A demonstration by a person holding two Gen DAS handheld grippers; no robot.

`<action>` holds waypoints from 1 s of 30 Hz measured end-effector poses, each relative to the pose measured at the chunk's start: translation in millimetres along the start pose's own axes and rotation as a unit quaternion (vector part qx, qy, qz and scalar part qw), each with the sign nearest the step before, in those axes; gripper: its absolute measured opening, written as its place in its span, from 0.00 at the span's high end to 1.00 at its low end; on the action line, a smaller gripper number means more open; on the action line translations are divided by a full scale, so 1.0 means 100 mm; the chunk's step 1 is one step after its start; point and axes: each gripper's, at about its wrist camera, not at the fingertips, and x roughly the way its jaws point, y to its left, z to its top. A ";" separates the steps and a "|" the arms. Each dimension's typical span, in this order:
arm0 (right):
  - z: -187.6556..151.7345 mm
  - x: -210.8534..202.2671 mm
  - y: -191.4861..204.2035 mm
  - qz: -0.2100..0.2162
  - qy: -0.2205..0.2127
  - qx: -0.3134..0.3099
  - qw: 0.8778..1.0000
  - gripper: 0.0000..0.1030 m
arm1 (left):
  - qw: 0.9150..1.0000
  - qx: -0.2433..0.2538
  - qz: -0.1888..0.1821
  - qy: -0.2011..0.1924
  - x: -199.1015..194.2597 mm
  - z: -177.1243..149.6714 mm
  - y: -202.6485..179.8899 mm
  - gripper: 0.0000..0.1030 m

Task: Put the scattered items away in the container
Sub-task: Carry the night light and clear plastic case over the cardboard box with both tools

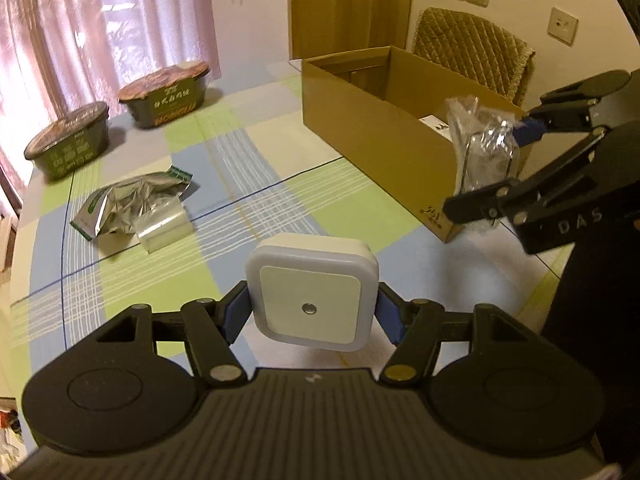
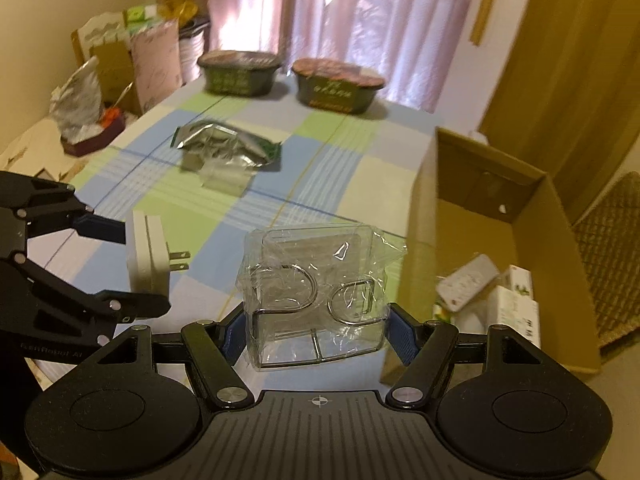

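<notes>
Cardboard box (image 2: 500, 216) lies just right of the right tongs (image 2: 318, 328), which grip a wrapped wire hook (image 2: 316, 300); left tongs (image 1: 311, 312), farther off, grip the white night-light (image 1: 312, 304).

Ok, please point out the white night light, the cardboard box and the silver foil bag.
night light (image 1: 311, 307), left wrist view, on its front face.
cardboard box (image 1: 372, 136), left wrist view, on its near outer wall.
foil bag (image 2: 216, 144), right wrist view, on its crumpled middle.

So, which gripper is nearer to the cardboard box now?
Right. The right gripper, shut on the plastic-wrapped wire hooks, is beside the cardboard box; the left gripper, shut on the white night light, is farther back.
</notes>
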 end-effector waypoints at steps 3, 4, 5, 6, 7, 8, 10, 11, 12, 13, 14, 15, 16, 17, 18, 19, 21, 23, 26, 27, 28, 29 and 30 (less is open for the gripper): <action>-0.03 -0.12 -0.09 -0.005 -0.010 0.012 1.000 0.30 | 1.000 0.006 0.002 0.000 -0.05 0.03 -0.08 0.41; -0.04 -0.15 -0.12 -0.006 -0.013 0.016 1.000 0.30 | 1.000 0.009 0.002 -0.001 -0.06 0.04 -0.10 0.41; -0.04 -0.18 -0.16 -0.007 -0.016 0.020 1.000 0.30 | 1.000 0.011 0.001 -0.001 -0.07 0.06 -0.12 0.41; -0.05 -0.22 -0.19 -0.009 -0.019 0.024 0.999 0.30 | 1.000 0.014 0.001 -0.001 -0.07 0.07 -0.15 0.41; -0.05 -0.25 -0.22 -0.011 -0.022 0.028 0.999 0.30 | 1.000 0.017 0.001 0.000 -0.07 0.09 -0.17 0.41; -0.06 -0.28 -0.26 -0.013 -0.025 0.031 0.999 0.30 | 1.000 0.020 0.000 0.000 -0.07 0.10 -0.19 0.41; -0.07 -0.32 -0.34 -0.017 -0.029 0.038 0.999 0.30 | 1.000 0.027 -0.002 0.001 -0.05 0.13 -0.25 0.41; -0.09 -0.34 -0.38 -0.018 -0.030 0.042 0.999 0.30 | 1.000 0.030 -0.003 0.001 -0.04 0.15 -0.27 0.41; -0.10 -0.35 -0.41 -0.020 -0.031 0.045 0.998 0.30 | 0.999 0.033 -0.004 0.001 -0.04 0.16 -0.30 0.41; -0.12 -0.36 -0.45 -0.022 -0.032 0.050 0.998 0.30 | 0.999 0.037 -0.006 0.001 -0.02 0.17 -0.33 0.41; -0.14 -0.38 -0.49 -0.025 -0.033 0.054 0.998 0.30 | 0.999 0.040 -0.007 0.000 -0.01 0.19 -0.35 0.41; -0.15 -0.39 -0.54 -0.028 -0.034 0.058 0.997 0.30 | 0.999 0.043 -0.008 0.000 -0.01 0.21 -0.38 0.41; -0.17 -0.40 -0.58 -0.031 -0.034 0.062 0.997 0.30 | 0.999 0.046 -0.011 -0.002 0.00 0.24 -0.41 0.41; -0.19 -0.42 -0.63 -0.035 -0.035 0.068 0.996 0.30 | 0.999 0.049 -0.014 -0.003 0.01 0.27 -0.43 0.41; -0.20 -0.43 -0.69 -0.039 -0.036 0.073 0.996 0.30 | 0.998 0.052 -0.017 -0.005 0.01 0.31 -0.46 0.41; -0.22 -0.45 -0.74 -0.044 -0.036 0.078 0.995 0.30 | 0.998 0.056 -0.019 -0.008 0.02 0.35 -0.49 0.41; -0.25 -0.47 -0.84 -0.051 -0.035 0.087 0.994 0.30 | 0.998 0.062 -0.026 -0.014 0.03 0.44 -0.54 0.41; -0.28 -0.49 -0.93 -0.059 -0.034 0.090 0.994 0.30 | 0.997 0.065 -0.034 -0.019 0.04 0.53 -0.59 0.41; -0.31 -0.52 -1.06 -0.069 -0.035 0.099 0.992 0.30 | 0.996 0.073 -0.045 -0.029 0.07 0.68 -0.68 0.41; -0.32 -0.53 -1.09 -0.072 -0.036 0.101 0.992 0.30 | 0.995 0.075 -0.050 -0.032 0.09 0.74 -0.71 0.41; -0.33 -0.54 -1.13 -0.074 -0.037 0.103 0.991 0.30 | 0.995 0.077 -0.054 -0.035 0.12 0.79 -0.74 0.41; -0.33 -0.55 -1.17 -0.076 -0.038 0.105 0.991 0.30 | 0.995 0.078 -0.058 -0.037 0.14 0.84 -0.77 0.41; -0.34 -0.55 -1.21 -0.078 -0.038 0.106 0.990 0.30 | 0.994 0.078 -0.062 -0.040 0.17 0.90 -0.79 0.41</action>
